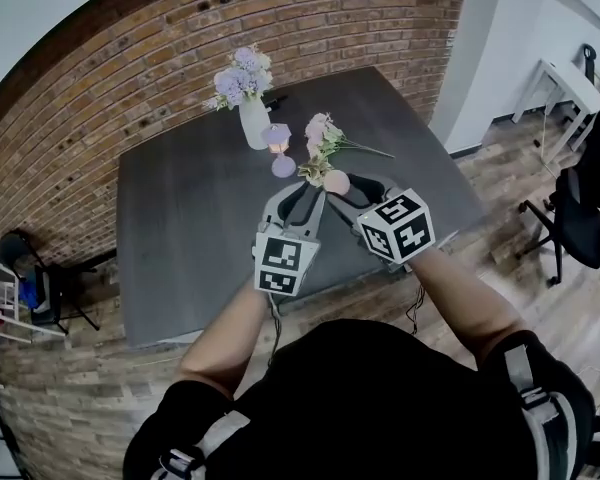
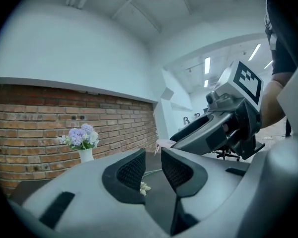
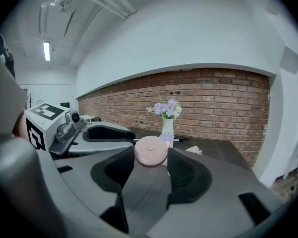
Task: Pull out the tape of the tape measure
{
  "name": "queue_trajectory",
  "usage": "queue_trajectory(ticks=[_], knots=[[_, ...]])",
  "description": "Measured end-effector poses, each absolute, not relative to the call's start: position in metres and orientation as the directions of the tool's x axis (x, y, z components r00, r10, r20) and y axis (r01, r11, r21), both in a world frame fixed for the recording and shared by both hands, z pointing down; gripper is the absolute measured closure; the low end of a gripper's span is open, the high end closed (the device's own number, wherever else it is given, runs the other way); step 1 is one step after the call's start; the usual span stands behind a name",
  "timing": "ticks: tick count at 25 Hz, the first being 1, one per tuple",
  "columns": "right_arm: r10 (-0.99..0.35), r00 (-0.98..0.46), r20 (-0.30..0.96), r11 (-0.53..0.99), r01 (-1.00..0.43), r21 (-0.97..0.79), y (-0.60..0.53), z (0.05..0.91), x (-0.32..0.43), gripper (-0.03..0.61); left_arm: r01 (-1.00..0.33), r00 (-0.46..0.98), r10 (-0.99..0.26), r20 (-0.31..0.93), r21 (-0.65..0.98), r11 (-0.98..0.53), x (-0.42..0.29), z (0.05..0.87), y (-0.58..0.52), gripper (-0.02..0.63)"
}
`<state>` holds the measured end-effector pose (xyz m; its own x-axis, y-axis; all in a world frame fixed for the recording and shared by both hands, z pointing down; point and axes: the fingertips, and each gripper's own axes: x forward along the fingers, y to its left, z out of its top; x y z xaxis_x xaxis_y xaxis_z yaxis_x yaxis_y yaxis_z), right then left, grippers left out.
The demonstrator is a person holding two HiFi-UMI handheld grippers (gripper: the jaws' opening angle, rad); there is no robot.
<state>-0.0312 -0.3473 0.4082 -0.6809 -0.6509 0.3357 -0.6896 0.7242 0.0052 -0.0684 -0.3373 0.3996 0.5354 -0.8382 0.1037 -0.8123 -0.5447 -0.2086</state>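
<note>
The right tool (image 3: 150, 156) grips the tape measure (image 3: 150, 151), a smooth, pale pink round case with a small centre button, held edge to edge between its dark, mesh-textured pads (image 3: 186, 171). The jaws stand wide around it. In the head view the pink disc sits just above the centre of the frame, raised over the worktop (image 1: 190, 228), at the tip of the right tool's grey, matte shell.

The left tool (image 2: 153, 161) lies just left of it, with its jaws close together. Only a narrow slot shows between its ribbed black pads (image 2: 130, 171), and nothing is in that slot.

The worktop is a flat, dark grey slab. On it, just beyond the tools, lies a loose sprig (image 1: 323, 138) of pink blossoms with green stems. Toward the upper left of centre stands a smooth white vase (image 1: 253, 126) holding a bunch of lilac and white flowers (image 1: 242, 76). Behind it runs a rough red brick wall (image 1: 280, 18).
</note>
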Motion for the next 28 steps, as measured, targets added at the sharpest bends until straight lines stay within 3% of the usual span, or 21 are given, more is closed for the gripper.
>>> queue_trajectory(ticks=[6,8,14,22,28], knots=[[-0.631,-0.702,0.33,0.748,-0.664,0.015,-0.342,0.403,-0.034,0.373,-0.814,0.53,-0.843,0.088,-0.227,-0.535,-0.068,0.394,-0.336,0.534],[-0.624,-0.711,0.325,0.756,-0.655,0.019,-0.34,0.402,-0.036,0.373,-0.814,0.527,-0.846,0.075,-0.242,-0.528,-0.068,0.392,-0.334,0.58],[-0.635,-0.706,0.314,0.746,-0.666,0.009,-0.345,0.403,-0.034,0.373,-0.825,0.51,-0.857,0.072,-0.24,-0.511,-0.072,0.393,-0.335,0.598],[-0.71,-0.638,0.299,0.666,-0.746,-0.01,-0.373,0.402,0.007,0.373,-0.905,0.385,-0.921,0.055,-0.171,-0.389,-0.118,0.392,-0.348,0.6],[-0.794,-0.548,0.263,0.561,-0.828,-0.03,-0.398,0.393,0.061,0.373,-0.967,0.198,-0.98,0.027,-0.157,-0.2,-0.186,0.384,-0.355,0.598]])
